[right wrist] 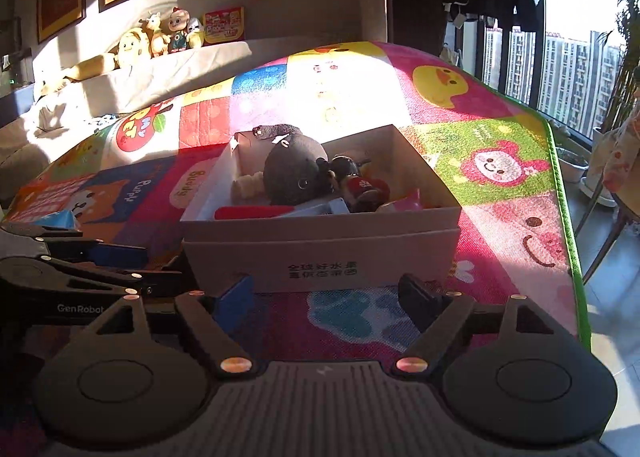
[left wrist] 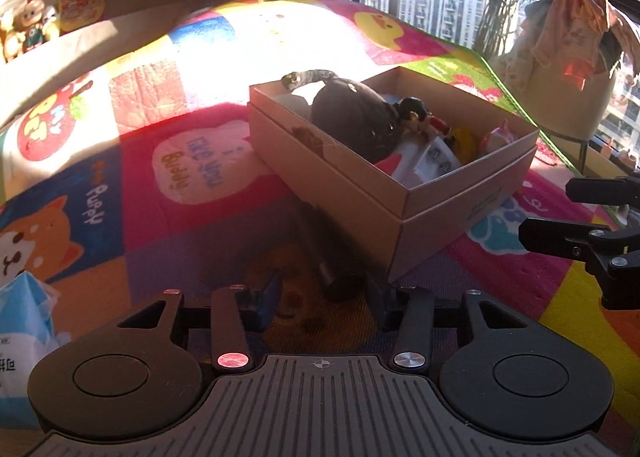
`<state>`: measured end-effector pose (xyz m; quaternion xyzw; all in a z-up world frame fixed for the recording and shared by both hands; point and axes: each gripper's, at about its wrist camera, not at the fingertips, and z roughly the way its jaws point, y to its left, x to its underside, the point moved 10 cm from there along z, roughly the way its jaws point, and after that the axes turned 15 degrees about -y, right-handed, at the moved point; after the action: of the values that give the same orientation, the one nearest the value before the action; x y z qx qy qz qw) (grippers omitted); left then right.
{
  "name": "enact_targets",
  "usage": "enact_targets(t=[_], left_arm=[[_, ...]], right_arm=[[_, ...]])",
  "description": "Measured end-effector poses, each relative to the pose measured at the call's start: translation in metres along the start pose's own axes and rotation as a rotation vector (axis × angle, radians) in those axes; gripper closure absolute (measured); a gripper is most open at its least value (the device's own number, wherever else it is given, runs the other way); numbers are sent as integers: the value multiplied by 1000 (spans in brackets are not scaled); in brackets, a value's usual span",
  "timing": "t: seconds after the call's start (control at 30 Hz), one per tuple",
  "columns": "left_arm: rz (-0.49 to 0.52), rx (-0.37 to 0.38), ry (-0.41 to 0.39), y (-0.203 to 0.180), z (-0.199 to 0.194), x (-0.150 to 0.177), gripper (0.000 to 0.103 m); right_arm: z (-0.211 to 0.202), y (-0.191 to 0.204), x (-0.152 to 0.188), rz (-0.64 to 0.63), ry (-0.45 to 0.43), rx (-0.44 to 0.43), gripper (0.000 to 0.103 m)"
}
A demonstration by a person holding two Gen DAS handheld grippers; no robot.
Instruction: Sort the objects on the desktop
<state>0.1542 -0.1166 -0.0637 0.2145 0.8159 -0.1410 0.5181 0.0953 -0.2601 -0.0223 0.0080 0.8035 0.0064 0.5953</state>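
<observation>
On the colourful play mat (right wrist: 500, 105), near its front edge, stands the cardboard box (right wrist: 320, 253), already holding a black plush toy (right wrist: 296, 177), a small doll (right wrist: 360, 185) and other pieces. Beside the box's left wall, in its shadow, lies a dark cylinder-shaped object (left wrist: 324, 257); it seems to be the one thing still outside.

The left gripper (left wrist: 320, 309) hovers low just before this object, jaws open about as wide as the object and holding nothing. The right gripper (right wrist: 326, 297) faces the box's printed front wall, jaws wide apart and also empty.

To do the step well, I think the left gripper should turn so the fingers cross the cylinder, not run along it, and close near its middle, because it may roll. It must keep off the box wall, which is very close.

What the dark object really is I cannot tell; the shadow hides its surface. The box walls hide its lower contents. At the mat's left edge a blue tissue pack (left wrist: 24, 337) is cut off.
</observation>
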Motion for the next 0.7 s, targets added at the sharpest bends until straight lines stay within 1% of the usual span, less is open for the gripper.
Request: enact_targets(t=[0.03,0.07,0.17,0.23,0.33,0.43,0.5,0.57,0.63,0.7], left_arm=[[6,-9,-5,2,0,0,65],[12,-14,-6,3,0,0,75],[13,-33,-8,9,-6,-3,77],[32,-41,-12,10,-14,-3,77],[50,-22,-6,7,-32,2,77],[64,39,1,-8,-57,8,77],[77,116,10,-27,-74,12,77],[96,177,10,-45,-85,14,77],[120,226,-2,-63,-88,13,77],[126,255,-21,-74,-82,9,77]], right_arm=[[-1,-2,1,3,-5,-1,16],[-1,-3,3,13,-3,-6,14],[1,-5,8,37,12,-14,13],[1,-6,9,45,16,-11,13],[0,-7,11,53,18,-5,11],[-3,-8,11,46,13,-1,8],[-6,-8,10,40,9,1,6],[-8,-9,11,38,8,4,6],[-9,-10,11,40,8,9,6],[-10,-11,11,40,8,15,6]])
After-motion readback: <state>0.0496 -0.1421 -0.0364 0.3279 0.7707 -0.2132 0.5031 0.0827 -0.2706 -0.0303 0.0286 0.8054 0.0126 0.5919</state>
